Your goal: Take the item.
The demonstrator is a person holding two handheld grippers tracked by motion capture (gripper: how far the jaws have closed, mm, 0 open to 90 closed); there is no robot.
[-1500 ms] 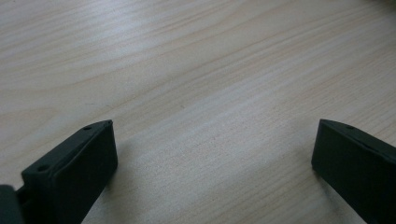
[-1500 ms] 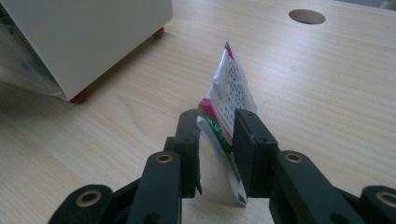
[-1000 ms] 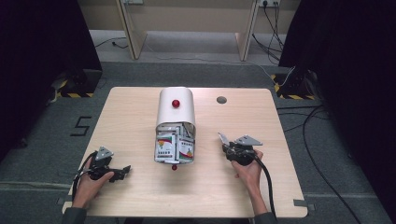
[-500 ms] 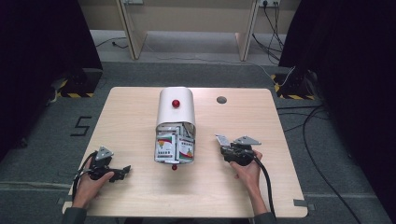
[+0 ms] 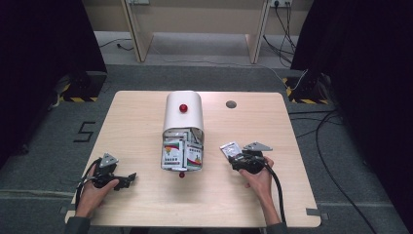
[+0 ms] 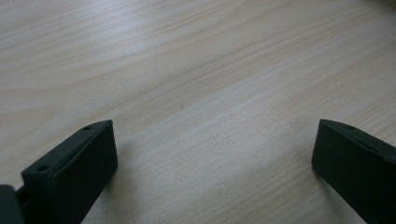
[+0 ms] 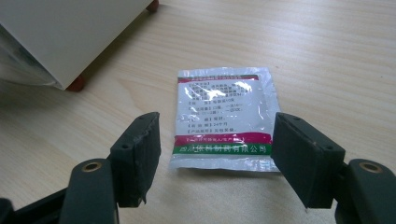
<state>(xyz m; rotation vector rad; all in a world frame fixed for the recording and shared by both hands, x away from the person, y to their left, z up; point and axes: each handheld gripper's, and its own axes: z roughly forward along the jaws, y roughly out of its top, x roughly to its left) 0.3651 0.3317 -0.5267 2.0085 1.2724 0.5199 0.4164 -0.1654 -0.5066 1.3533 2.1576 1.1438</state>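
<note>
- Surface (image 5: 146, 122): light wood.
- White box (image 5: 183, 114), centre: red knob on top, door folded down at 6 o'clock, more sachets inside.
- Sachet (image 7: 223, 123): lies flat at 3 o'clock of the box, apart from it.
- Right gripper (image 7: 217, 149): fingers wide, straddling the sachet's near edge, not gripping.
- Left gripper (image 6: 212, 163): fingers wide, empty, at 8 o'clock.
- Progress, as a judgement: one sachet out, several left inside.

Light wooden table (image 5: 146, 122) bearing white box (image 5: 182, 114) and sachet (image 7: 223, 122).
</note>
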